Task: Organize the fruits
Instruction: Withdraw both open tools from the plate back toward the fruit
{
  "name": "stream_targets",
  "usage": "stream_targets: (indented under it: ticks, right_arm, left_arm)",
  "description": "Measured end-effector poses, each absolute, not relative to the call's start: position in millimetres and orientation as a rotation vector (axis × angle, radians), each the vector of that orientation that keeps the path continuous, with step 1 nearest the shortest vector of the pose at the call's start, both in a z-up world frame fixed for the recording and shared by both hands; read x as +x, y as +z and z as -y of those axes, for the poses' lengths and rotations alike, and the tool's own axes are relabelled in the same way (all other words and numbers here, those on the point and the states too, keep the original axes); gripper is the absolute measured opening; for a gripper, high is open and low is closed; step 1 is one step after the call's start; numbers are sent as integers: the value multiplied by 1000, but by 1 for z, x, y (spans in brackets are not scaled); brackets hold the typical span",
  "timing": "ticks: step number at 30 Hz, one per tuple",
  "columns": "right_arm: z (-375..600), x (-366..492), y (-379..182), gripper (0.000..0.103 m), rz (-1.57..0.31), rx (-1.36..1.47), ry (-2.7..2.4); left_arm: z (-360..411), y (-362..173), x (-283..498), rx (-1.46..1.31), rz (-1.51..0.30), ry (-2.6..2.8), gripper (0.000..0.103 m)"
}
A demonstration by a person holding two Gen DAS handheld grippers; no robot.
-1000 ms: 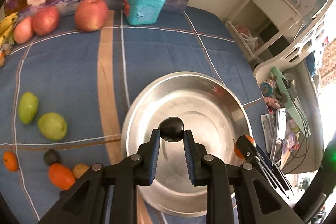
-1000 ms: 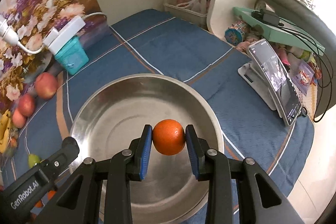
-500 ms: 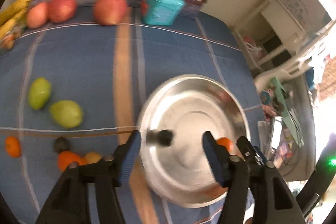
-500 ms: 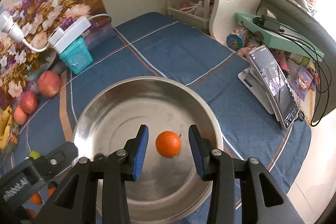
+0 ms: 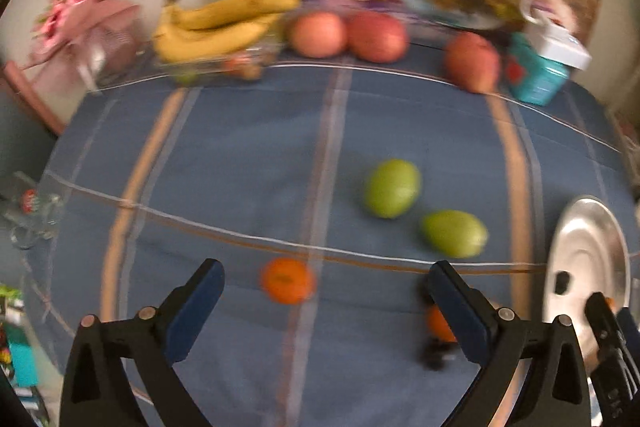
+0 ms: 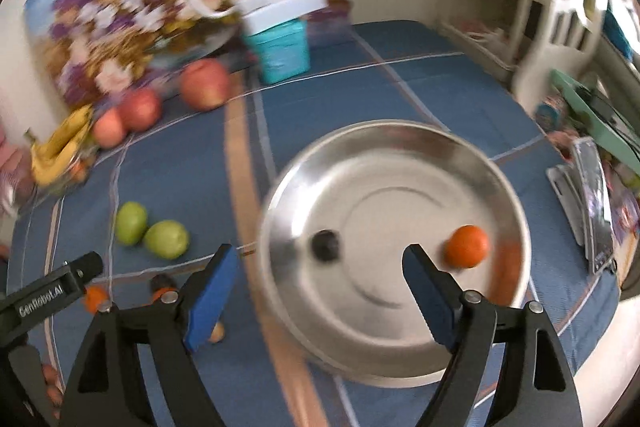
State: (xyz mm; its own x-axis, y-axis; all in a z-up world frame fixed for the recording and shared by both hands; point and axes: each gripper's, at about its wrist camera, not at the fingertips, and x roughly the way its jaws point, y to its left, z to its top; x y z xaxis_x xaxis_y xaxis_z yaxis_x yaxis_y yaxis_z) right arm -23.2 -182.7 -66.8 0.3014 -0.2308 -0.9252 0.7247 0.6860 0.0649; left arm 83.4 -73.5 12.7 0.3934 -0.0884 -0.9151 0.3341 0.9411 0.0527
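While both grippers hang above a table under a blue plaid cloth (image 5: 248,163), each stands spread and empty, its jaws having just been opening with nothing between the pads. In the right wrist view, the right gripper (image 6: 320,279) frames a steel bowl (image 6: 400,135) that fills the centre. Two fruits rest inside the bowl: a small dark fruit (image 6: 326,245) near the middle and a small orange (image 6: 466,246) toward three o'clock, close to the wall.

In the left wrist view, the left gripper (image 5: 326,289) points down at the cloth, with the bowl only a sliver at the four o'clock edge. Between its blue pads, toward the left one, lies a loose mandarin (image 5: 287,279) on the cloth, untouched. Two green fruits (image 5: 393,187) lie just beside each other at one to two o'clock of the mandarin. Another orange fruit (image 5: 438,323) sits partly hidden behind the right pad, with something dark and blurred beneath it. Along the back edge, at eleven to one o'clock, are bananas (image 5: 224,23), three red apples (image 5: 376,35) and a teal box (image 5: 536,79).

The mandarin is probably light, round and soft-skinned, apt to roll on the cloth and to bruise if squeezed. It would best be taken across its widest middle, pads on opposite sides, with gentle pressure. The green fruits look firmer and wider, and would need nearly the full spread.
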Motion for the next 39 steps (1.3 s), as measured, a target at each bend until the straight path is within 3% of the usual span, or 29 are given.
stream_targets:
  ticks: [2, 3, 5, 15, 35, 39]
  right_arm:
    - [169, -15, -67, 88, -1100, 502, -637]
    - [163, -11, -67, 96, -1104, 488, -621]
    - [151, -3, -65, 100, -1101, 471, -583]
    - [127, 34, -55, 101, -1059, 442, -518]
    - [133, 94, -119, 101, -1196, 592, -431]
    - [132, 103, -130, 100, -1217, 583, -423]
  left_arm:
    - [56, 15, 90, 236, -1129, -238, 103]
    - [50, 15, 93, 220, -1138, -224, 103]
    - [40, 19, 99, 207, -1122, -223, 103]
    - [1, 20, 116, 130, -1038, -221, 103]
    - [30, -73, 121, 90, -1344, -313, 103]
    - [34, -76, 121, 85, -1357, -310, 98]
